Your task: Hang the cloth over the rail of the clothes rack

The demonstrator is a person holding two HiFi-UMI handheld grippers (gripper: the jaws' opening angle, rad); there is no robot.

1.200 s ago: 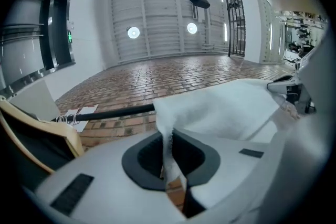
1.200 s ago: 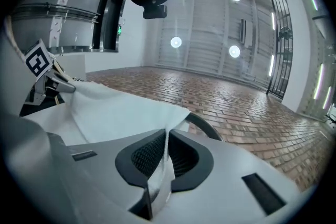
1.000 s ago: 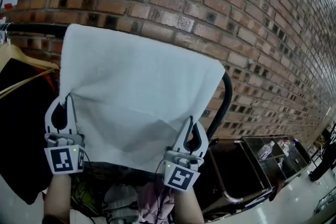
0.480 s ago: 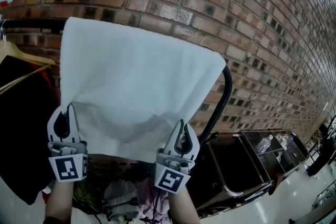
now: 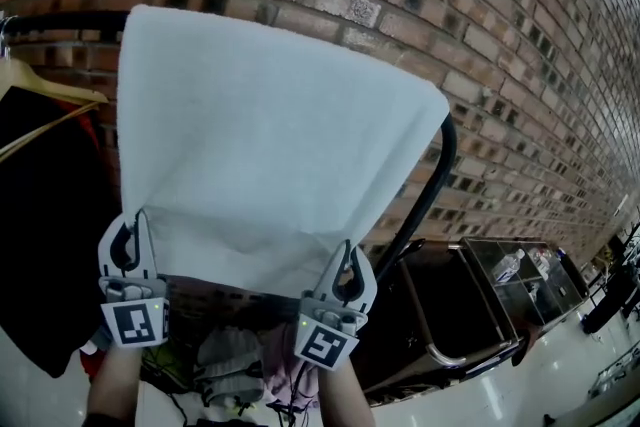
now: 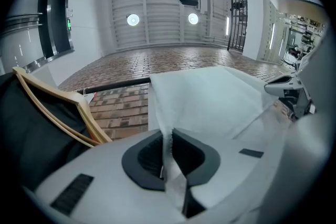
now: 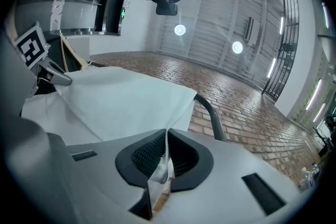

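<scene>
Draped over the black rail [image 5: 60,21] of a clothes rack, a white cloth [image 5: 270,145] hangs in front of a curved-looking brick wall [image 5: 500,45]. Its top fold lies along the bar and its near face falls toward the camera. The left tongs [image 5: 135,215] are clamped on the cloth's lower left corner and the right tongs [image 5: 347,247] on its lower right corner. Each gripper view shows the fabric pinched tight between closed jaws. Both tongs point upward, and the lower hem sags slightly between them. Left of the cloth, a wooden hanger [image 5: 45,93] carrying a dark garment [image 5: 40,255] hangs at the rail. At the right end the rail bends downward just beside the cloth's edge. A dark cart [image 5: 470,315] stands on the glossy floor [image 5: 565,365] at lower right.
</scene>
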